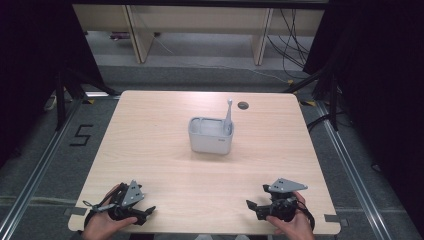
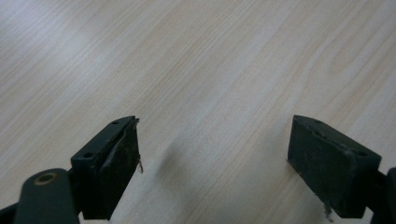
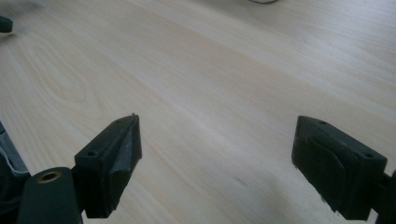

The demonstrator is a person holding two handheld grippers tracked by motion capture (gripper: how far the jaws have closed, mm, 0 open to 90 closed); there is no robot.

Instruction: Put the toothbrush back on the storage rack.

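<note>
Found the left gripper [image 1: 145, 212] low at seven o'clock on the table [image 1: 150, 130], gripped in a hand at the near edge. Looked along the left gripper [image 2: 215, 140] in its own view: jaws spread wide, bare wood grain between them, nothing held. Found the right gripper [image 1: 254, 207] at five o'clock, likewise in a hand, nose turned in toward nine o'clock. Read the same of the right gripper [image 3: 217, 140] in its own view: jaws gaping, nothing caught, only tabletop ahead.

Farther out, placed the tub [image 1: 210, 142] just past the table's middle toward twelve o'clock, well apart from both grippers. Noted a pale grey, open-topped box with rounded corners, standing upright and square to the near edge. Picked out a slim grey utensil [image 1: 228, 117] standing in its three o'clock end, stem rising above the rim toward twelve o'clock. Could not tell spoon from brush at that size. Passed a small dark round fitting [image 1: 243, 105] beyond it, toward one o'clock.

Judged this a ready stance, with no reach begun. Reckoned the next move as a carry forward toward twelve o'clock, open jaws lined up either side of the stem above the rim, then a close. Suspected a tub that light would slide unless steadied by the other gripper.
</note>
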